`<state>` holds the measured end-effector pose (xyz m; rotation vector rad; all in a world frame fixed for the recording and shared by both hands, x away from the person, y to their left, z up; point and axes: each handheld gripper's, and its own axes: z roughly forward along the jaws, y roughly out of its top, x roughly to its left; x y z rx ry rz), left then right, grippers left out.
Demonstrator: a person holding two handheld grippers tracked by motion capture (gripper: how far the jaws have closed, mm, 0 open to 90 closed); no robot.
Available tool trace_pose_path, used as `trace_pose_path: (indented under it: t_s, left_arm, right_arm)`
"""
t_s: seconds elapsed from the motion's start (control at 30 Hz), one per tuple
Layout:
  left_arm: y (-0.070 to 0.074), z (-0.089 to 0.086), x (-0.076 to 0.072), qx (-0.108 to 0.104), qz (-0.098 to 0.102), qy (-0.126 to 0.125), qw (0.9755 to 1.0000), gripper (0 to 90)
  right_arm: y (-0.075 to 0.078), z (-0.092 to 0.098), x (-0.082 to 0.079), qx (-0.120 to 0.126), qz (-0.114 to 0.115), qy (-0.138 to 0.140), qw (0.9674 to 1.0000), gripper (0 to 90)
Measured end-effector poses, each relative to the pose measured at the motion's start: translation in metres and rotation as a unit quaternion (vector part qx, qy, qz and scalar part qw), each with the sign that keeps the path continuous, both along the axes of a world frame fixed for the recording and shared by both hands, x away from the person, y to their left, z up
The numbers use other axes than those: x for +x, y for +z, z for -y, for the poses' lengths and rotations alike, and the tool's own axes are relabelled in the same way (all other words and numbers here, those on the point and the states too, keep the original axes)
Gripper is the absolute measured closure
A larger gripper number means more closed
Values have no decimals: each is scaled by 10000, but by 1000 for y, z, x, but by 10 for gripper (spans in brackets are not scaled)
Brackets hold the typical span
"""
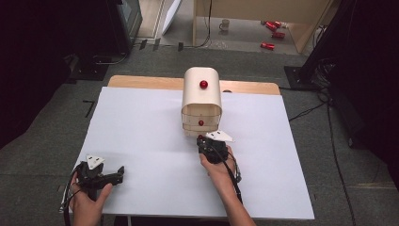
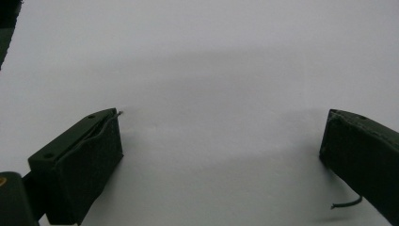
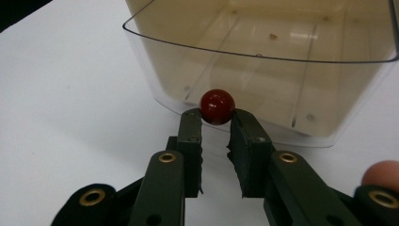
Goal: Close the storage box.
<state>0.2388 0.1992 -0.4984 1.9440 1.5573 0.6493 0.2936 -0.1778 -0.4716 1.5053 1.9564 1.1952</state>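
Drawer [image 3: 263,70], clear plastic, is seen pulled out of a cream cabinet [image 1: 202,94] that stands at 12 o'clock on the white table [image 1: 141,141]. In the right gripper view the drawer's inside is seen from above its front rim: bare floor, moulded ribs, and one small speck near the back wall; nothing else is made out in it. A red knob [image 3: 217,106] is fixed to the drawer's front wall, low and centred.

Right gripper [image 3: 216,117] is clenched on this knob: the two jaw tips are pressed against the knob's left and right sides, with only a narrow gap left behind them. In the high view the right gripper [image 1: 203,141] is held just at 6 o'clock of the cabinet, touching its lowest front, the right hand [image 1: 217,162] behind it.

Cabinet is rounded on top and carries a second knob [image 1: 203,84] on its upper face and a third knob [image 1: 201,123] on a drawer front below it; those drawers are seen closed, and their contents cannot be told.

Left gripper [image 1: 121,172] is rested on the table at about 8 o'clock, well apart from the cabinet, held by the left hand [image 1: 87,200]. In the left gripper view its jaws are spread wide, released, with only bare table between them. A short frayed thread [image 2: 347,204] is noted hanging from the right-side jaw pad.

Beyond the table, at 12 to 1 o'clock on the floor, a mug [image 1: 225,24] and several red cans [image 1: 272,28] are recorded.
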Motion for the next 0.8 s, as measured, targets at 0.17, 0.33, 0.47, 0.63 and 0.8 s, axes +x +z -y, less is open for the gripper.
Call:
trace_pose_path:
  t_s: [0.17,0.33,0.47,0.63,0.8]
  left_arm:
    - [0,0,0,1,0,-1,10000,0]
    - [0,0,0,2,0,-1,10000,0]
    - [0,0,0,1,0,-1,10000,0]
    - [0,0,0,3,-1,-1,10000,0]
    - [0,0,0,-1,0,0,10000,0]
  right_arm:
    - [-1,1,4,31,8,-13,10000,755]
    - [-2,1,6,56,6,-23,10000,751]
    - [-5,1,8,38,0,-32,10000,747]
    - [-5,2,9,62,-17,0,10000,745]
    - [-5,4,8,111,16,61,9999,659]
